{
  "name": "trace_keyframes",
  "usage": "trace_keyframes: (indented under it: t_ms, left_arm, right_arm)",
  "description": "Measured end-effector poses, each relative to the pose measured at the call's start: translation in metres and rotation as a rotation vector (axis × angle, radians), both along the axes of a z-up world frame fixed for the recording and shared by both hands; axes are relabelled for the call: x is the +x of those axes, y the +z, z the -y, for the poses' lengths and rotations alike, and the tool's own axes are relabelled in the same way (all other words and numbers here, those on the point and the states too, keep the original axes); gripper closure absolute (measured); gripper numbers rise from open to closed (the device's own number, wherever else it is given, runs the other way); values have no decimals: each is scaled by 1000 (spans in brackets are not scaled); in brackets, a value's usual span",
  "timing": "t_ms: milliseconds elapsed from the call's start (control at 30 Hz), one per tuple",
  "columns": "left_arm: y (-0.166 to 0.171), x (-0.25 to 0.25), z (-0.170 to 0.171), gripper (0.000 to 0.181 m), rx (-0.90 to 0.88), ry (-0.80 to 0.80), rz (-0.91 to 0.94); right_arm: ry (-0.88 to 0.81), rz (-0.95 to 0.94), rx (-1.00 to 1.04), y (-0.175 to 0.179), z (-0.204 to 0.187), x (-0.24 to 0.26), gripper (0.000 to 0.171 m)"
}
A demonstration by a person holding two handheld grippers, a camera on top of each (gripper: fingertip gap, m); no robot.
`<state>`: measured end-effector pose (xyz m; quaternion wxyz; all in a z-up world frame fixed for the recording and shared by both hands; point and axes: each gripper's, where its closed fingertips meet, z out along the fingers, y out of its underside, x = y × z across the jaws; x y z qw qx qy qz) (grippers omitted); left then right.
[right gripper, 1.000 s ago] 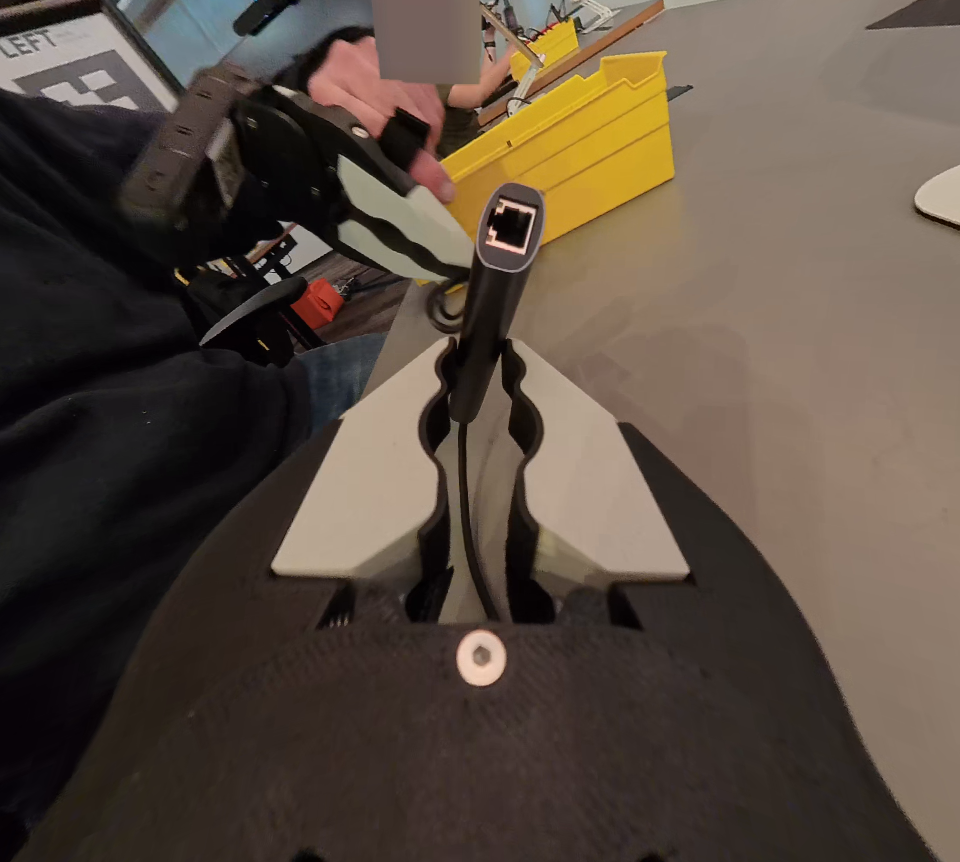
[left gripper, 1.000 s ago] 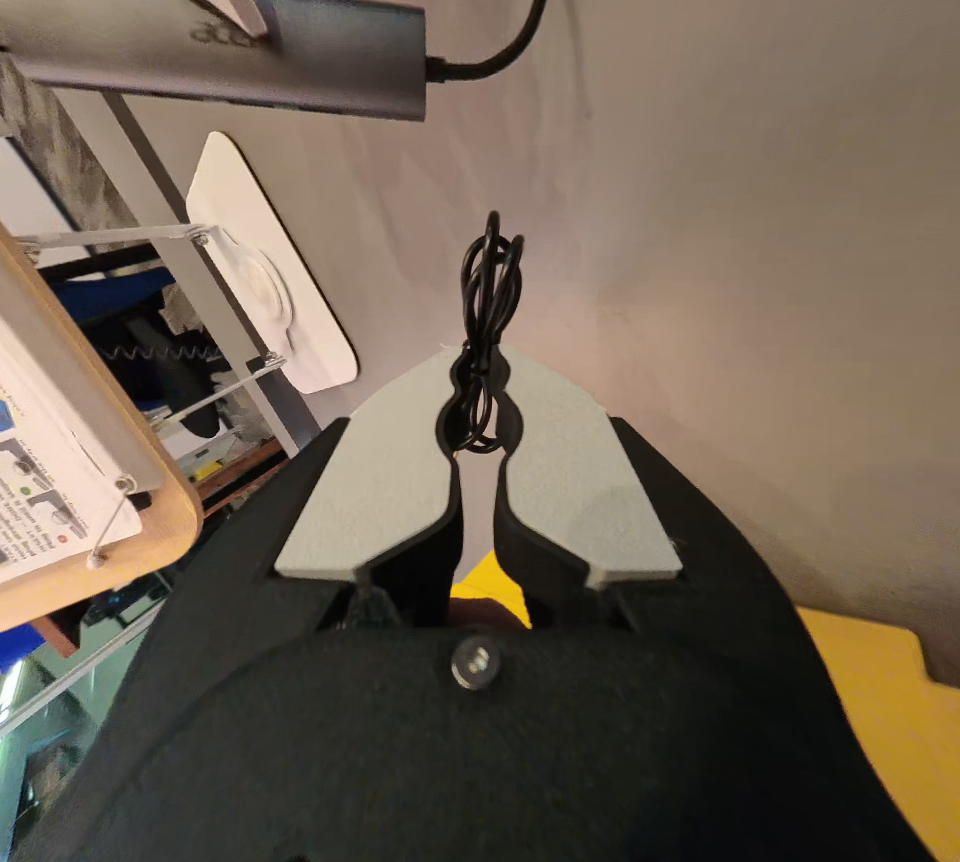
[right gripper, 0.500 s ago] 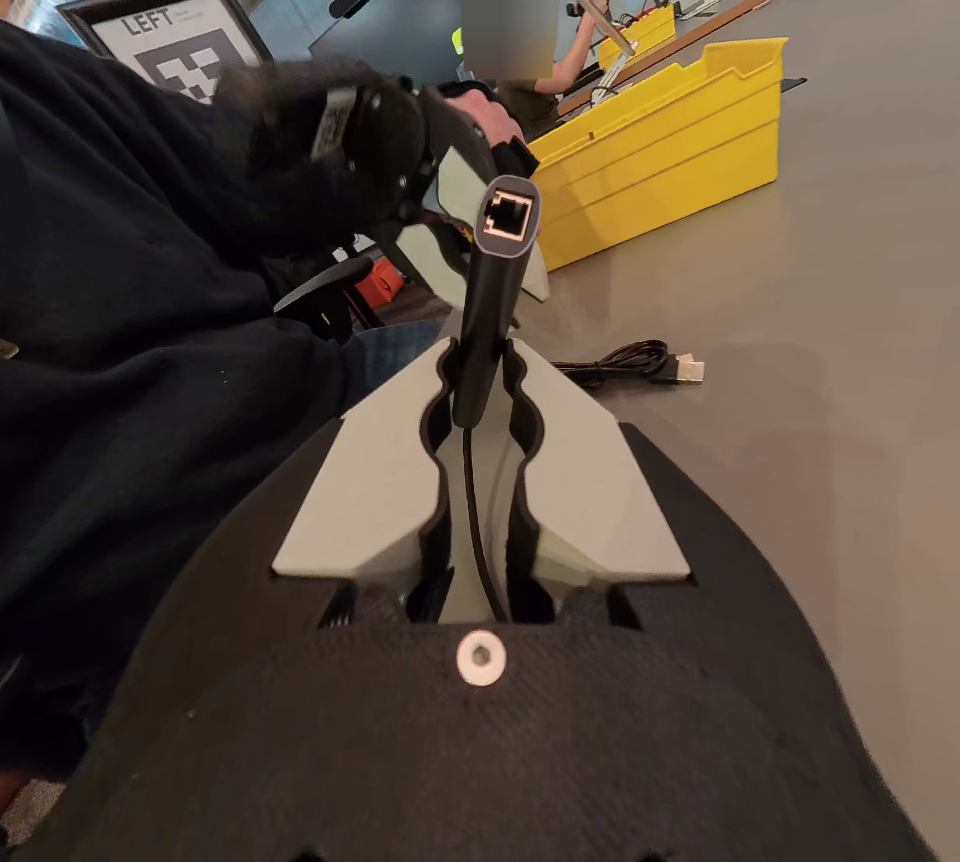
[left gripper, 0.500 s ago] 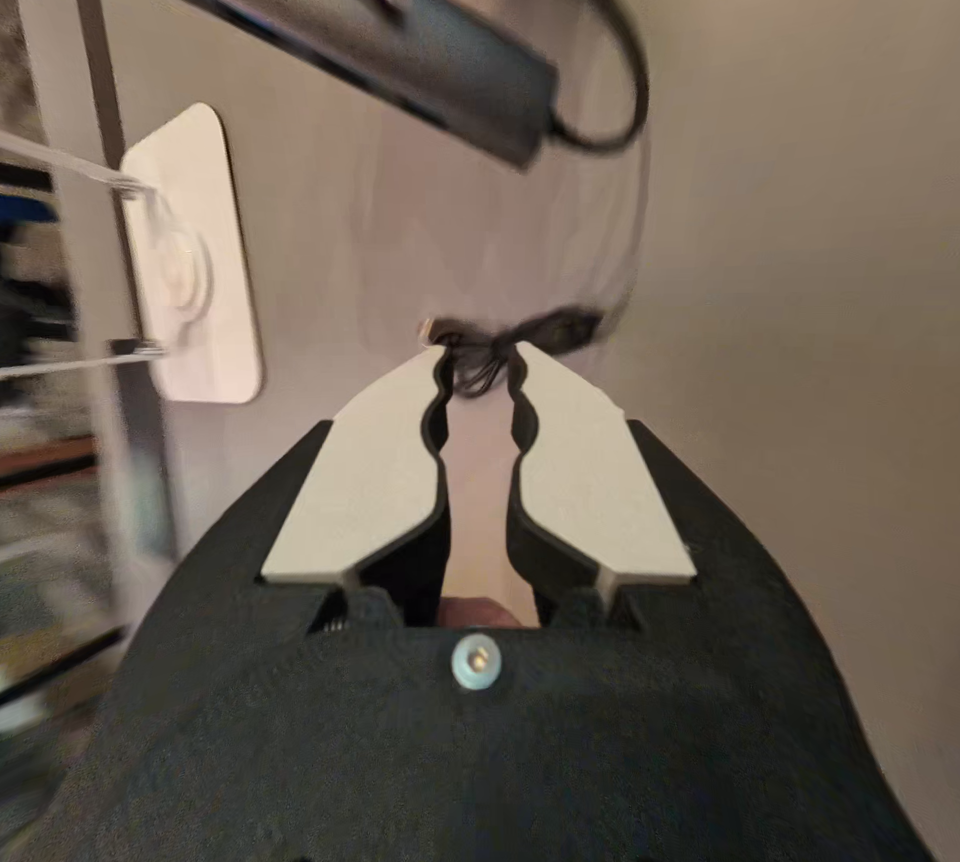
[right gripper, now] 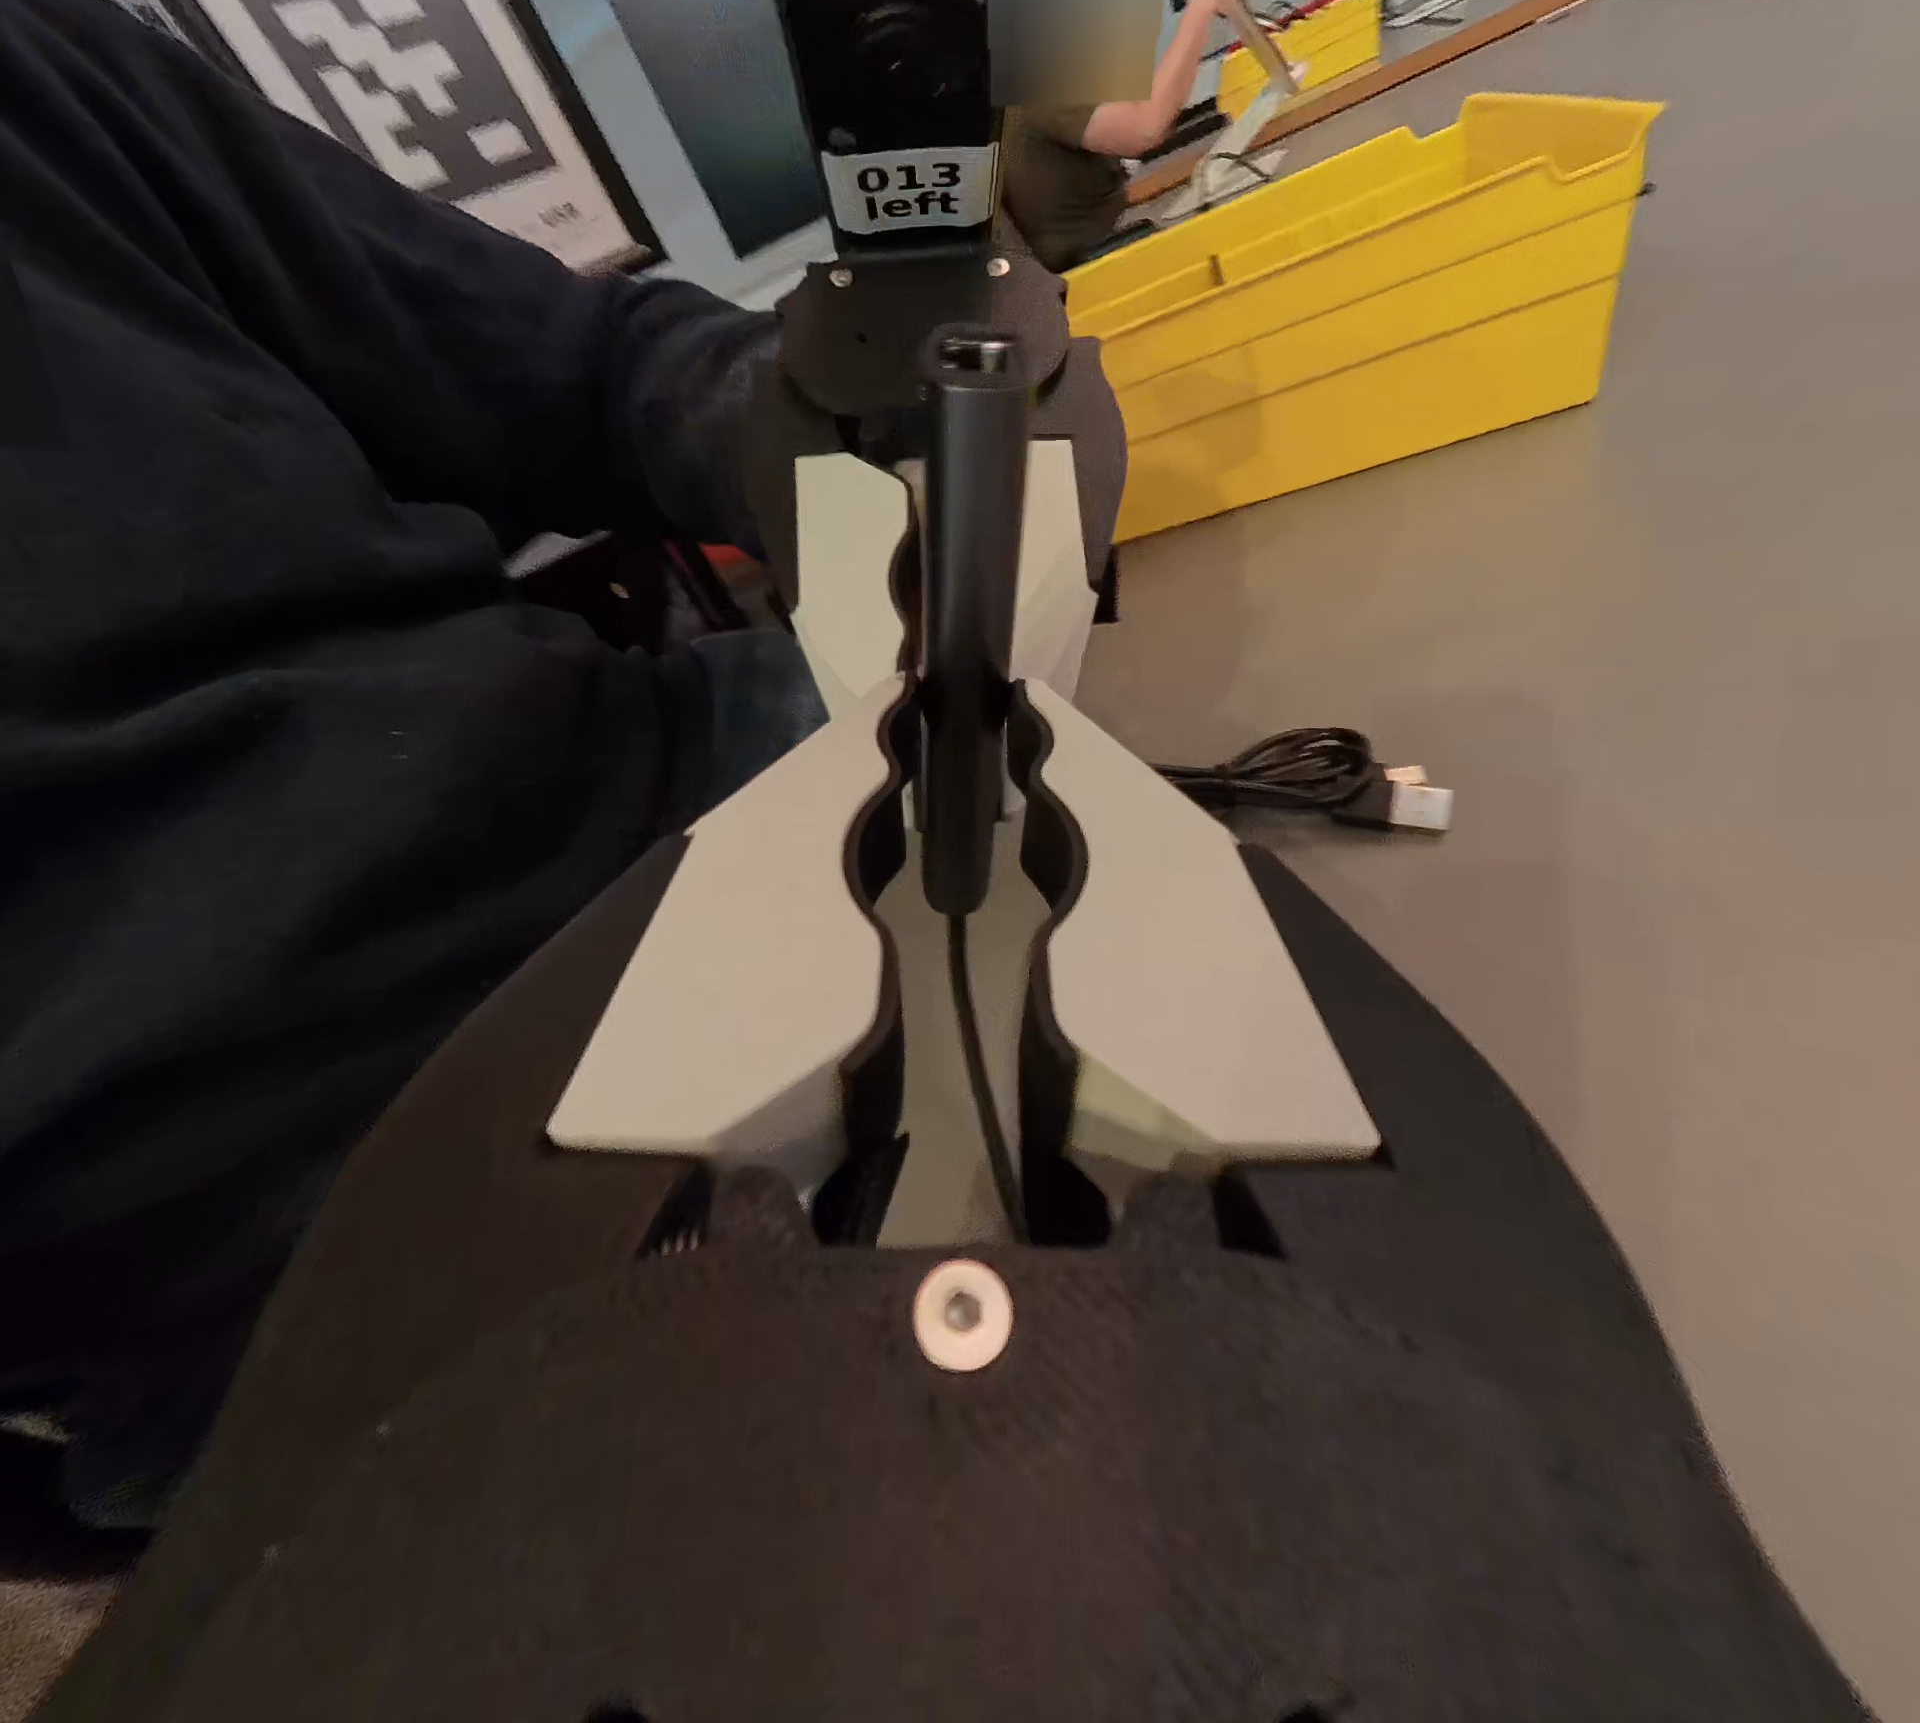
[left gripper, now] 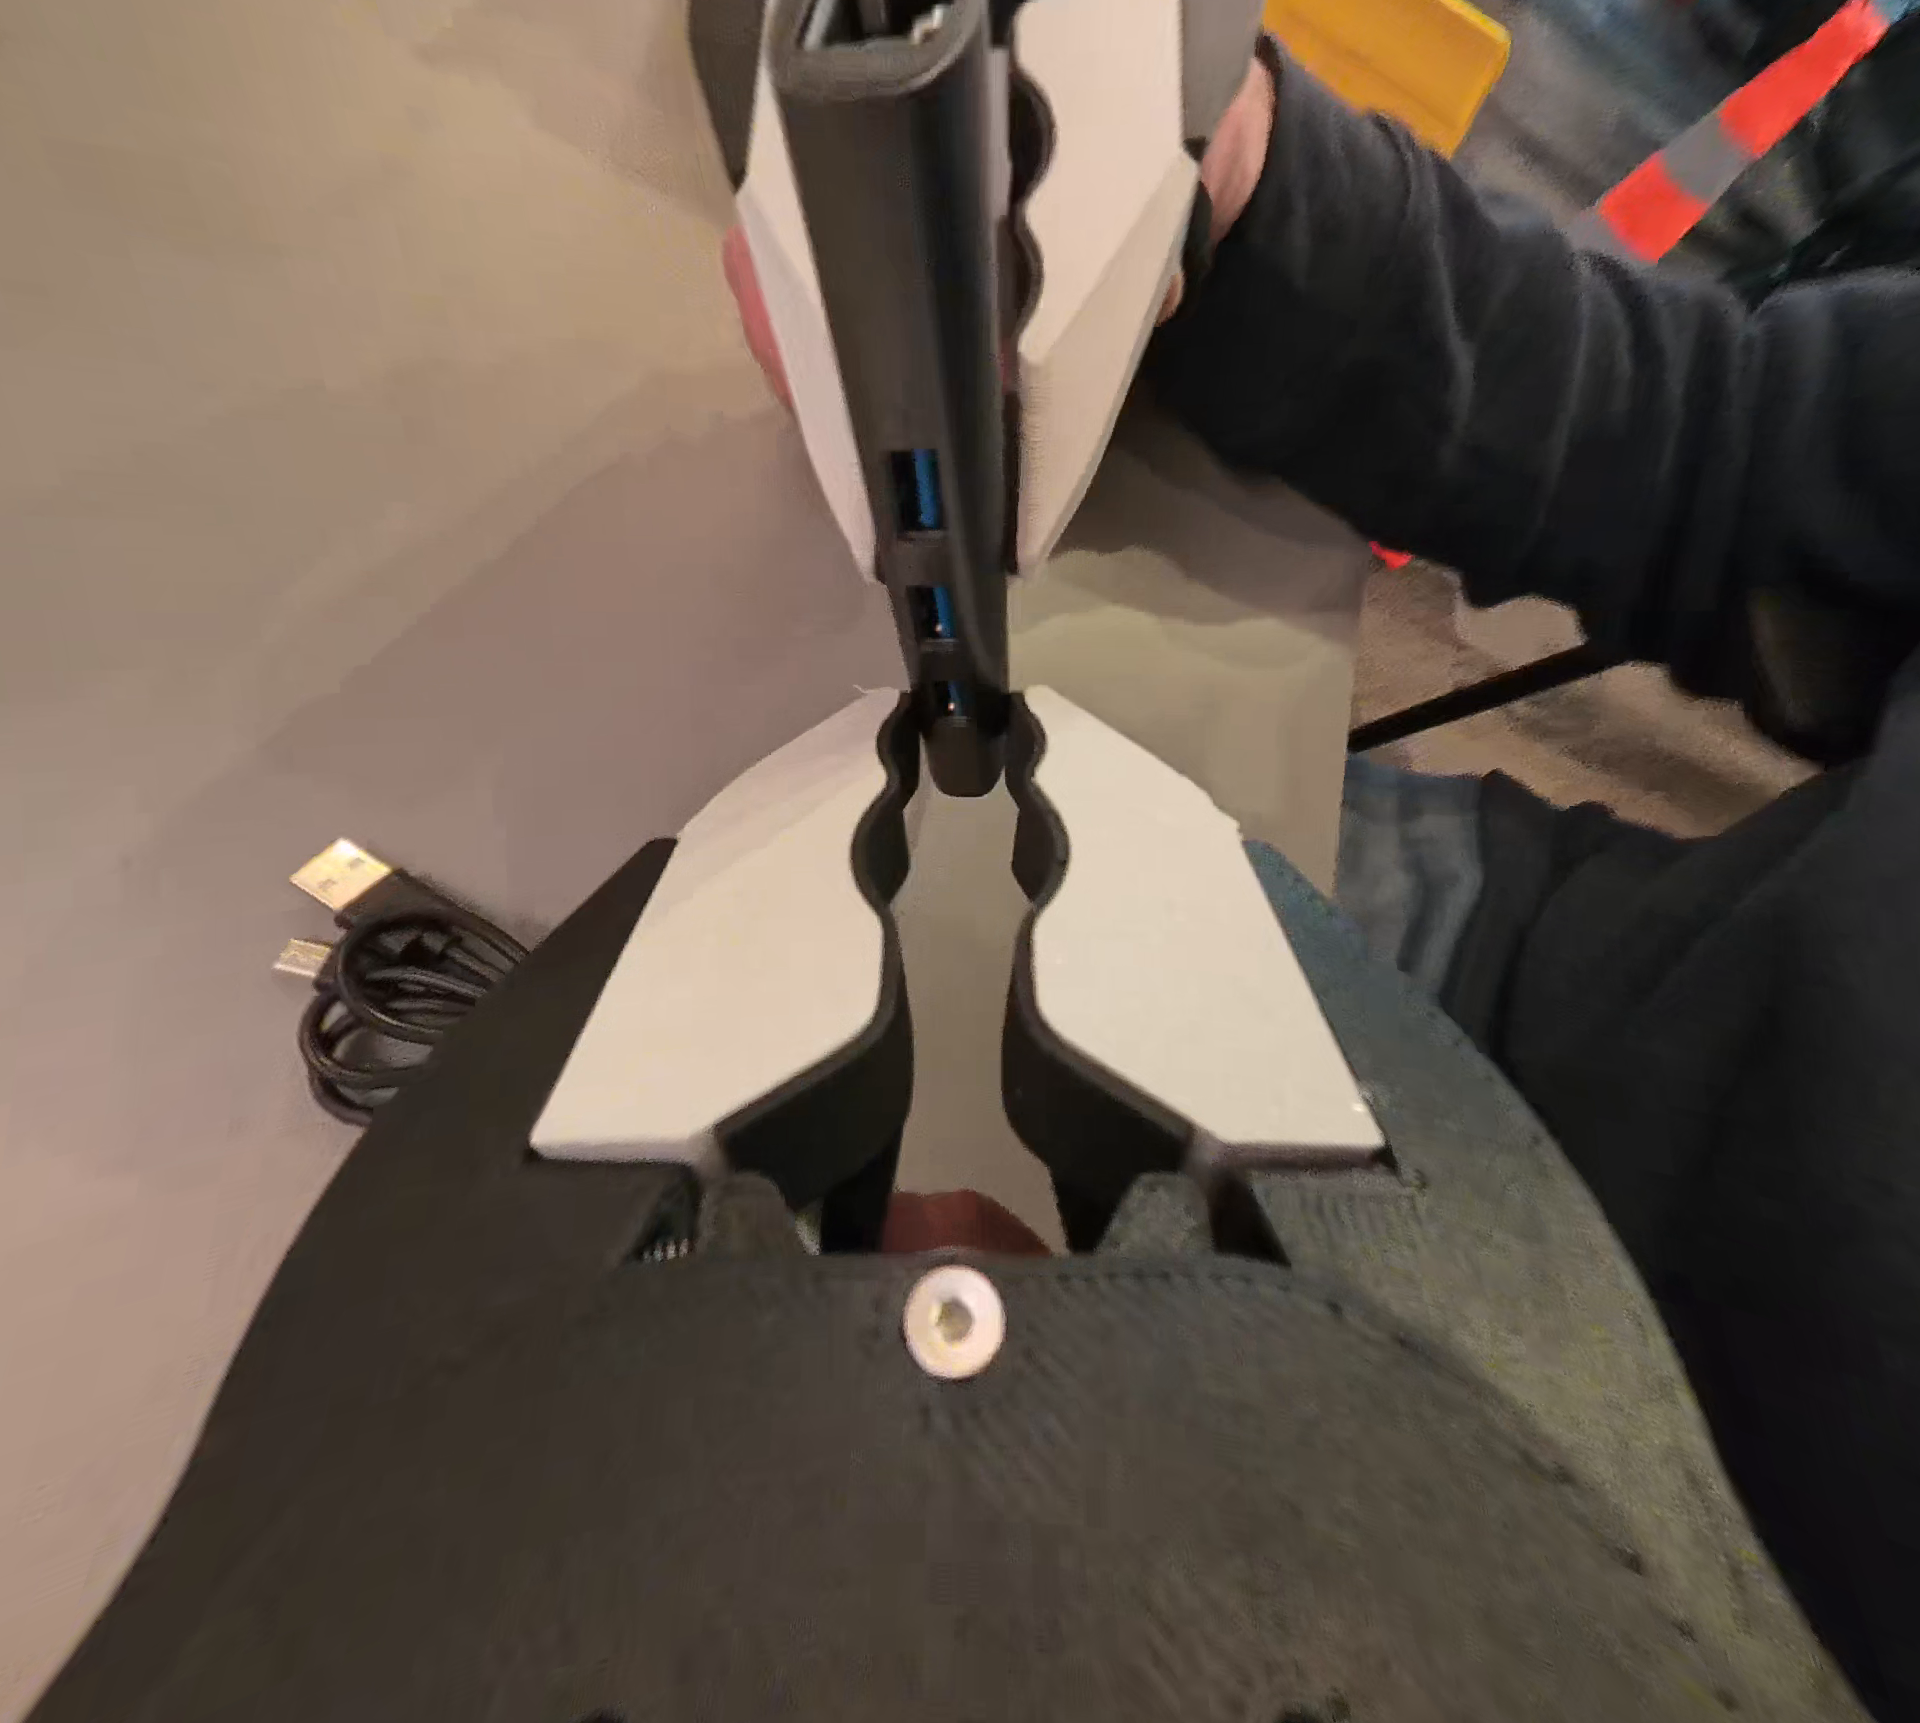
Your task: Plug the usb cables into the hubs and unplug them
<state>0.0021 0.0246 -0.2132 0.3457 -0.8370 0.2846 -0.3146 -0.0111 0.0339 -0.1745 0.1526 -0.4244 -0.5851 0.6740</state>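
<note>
The hub (left gripper: 914, 302), a slim dark bar, hangs in the air between the two grippers, above the grey table (left gripper: 312, 323). Its end with a square network socket points toward the left wrist camera, and three blue sockets run in a row down one narrow side. The right gripper (right gripper: 961, 707) pinches the hub near its cord end, its pale fingers (right gripper: 1164, 925) pressed against both sides of the bar; a thin black cord (right gripper: 977, 1050) leaves the hub's end and runs back between those fingers.

The left gripper (left gripper: 961, 707) faces the right one head-on. Its fingertips sit on either side of the hub's lower end, close against it, but whether they actually press on it cannot be told. In the right wrist view it appears beyond the hub, carrying a white sticker on its camera housing.

A bundled black cable (left gripper: 384, 1019) lies on the table just left of the left gripper, with a silver flat plug (left gripper: 338, 873) and a smaller plug sticking out, free of any socket.

A yellow bin (right gripper: 1382, 302) stands on the table farther off. A dark sleeve (right gripper: 260, 530) fills the left of the right wrist view, with a framed black-and-white marker board (right gripper: 384, 52) behind it.
</note>
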Motion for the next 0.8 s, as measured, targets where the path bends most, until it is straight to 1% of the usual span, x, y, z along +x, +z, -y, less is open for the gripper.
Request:
trace_keyframes:
  t_ms: [33,100,133,200,267,367,433,567,667,800]
  left_arm:
    - [1,-2,-1,166,-16,19,28]
    - [2,-4,-1,166,-55,43,81]
    - [3,-6,-1,166,-78,50,110]
    - [5,-11,-1,166,-114,74,154]
    - [7,-15,1,166,-162,88,213]
    - [8,-16,8,166,-241,51,281]
    - [11,-14,12,166,-278,24,319]
    - [15,-9,19,166,-295,-25,330]
    - [16,-6,23,166,-305,-64,335]
    - [18,-8,22,166,-315,-76,354]
  right_arm:
    - [-30,-4,43,-1,-2,-2,154]
    - [-93,-19,148,-1,-6,-5,140]
    - [-123,-33,210,0,-8,-5,128]
    - [-195,-91,348,7,-11,-4,116]
    - [-260,-128,563,9,-12,-5,94]
    - [-257,-131,864,0,-3,-8,70]
    - [-227,-132,949,-8,4,-12,60]
    - [-237,-150,1007,-15,4,-21,33]
    - [-228,-174,1037,-16,9,-23,28]
    - [-224,-202,1089,-10,8,-18,36]
